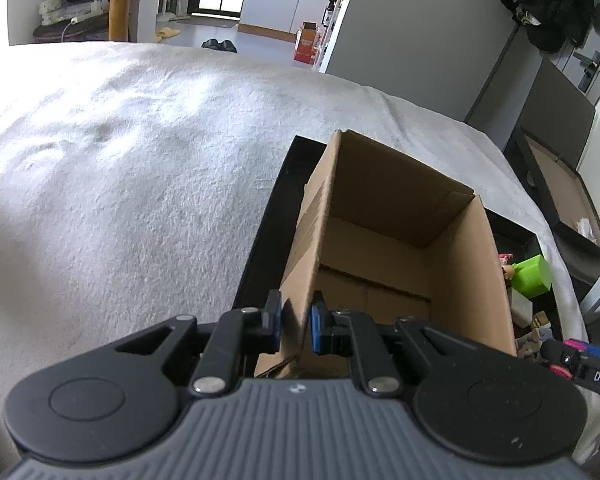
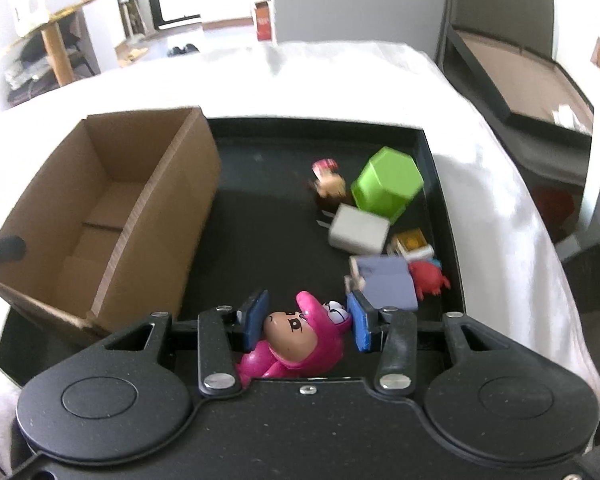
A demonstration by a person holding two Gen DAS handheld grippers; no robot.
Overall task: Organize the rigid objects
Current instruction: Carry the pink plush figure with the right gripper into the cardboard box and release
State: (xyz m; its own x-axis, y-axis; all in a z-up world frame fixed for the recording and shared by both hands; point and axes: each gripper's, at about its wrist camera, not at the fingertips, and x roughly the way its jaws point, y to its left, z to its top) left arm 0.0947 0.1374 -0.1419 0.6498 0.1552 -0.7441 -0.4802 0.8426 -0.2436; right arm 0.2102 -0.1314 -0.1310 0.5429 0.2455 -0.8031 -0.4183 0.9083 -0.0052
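Left gripper [image 1: 294, 322]: closed on the near-left wall of the cardboard box [image 1: 384, 248], one pad inside and one outside. I judge this hold is there to steady the light, empty box so it does not slide or tip while things are dropped in.

Cardboard box: open-topped and, as far as its floor shows, empty. It stands on the left part of the black tray [image 2: 260, 216], its open mouth within easy reach of the right gripper.

Right gripper [image 2: 308, 320]: the pink figure [image 2: 296, 340] sits between the blue pads [image 2: 256, 316], which look pressed to its sides; I judge it gripped, though whether it is lifted off the tray cannot be told from this view.

Pink figure: near edge of the tray, head toward the far side, hood and face showing between the pads.

Remaining pile: on the right side of the tray lie a green hexagonal block [image 2: 388, 188], a white block [image 2: 358, 232] just beside it, a small brown-and-pink figure [image 2: 330, 184], a lavender piece [image 2: 388, 284], a red creature [image 2: 430, 280] and a small yellow item [image 2: 410, 242], crowded together and partly touching.

Bed [image 1: 120, 168]: a white textured cover carries the tray.

Step in hand: probably carrying the pink figure left to the box; most of the sorting looks undone.
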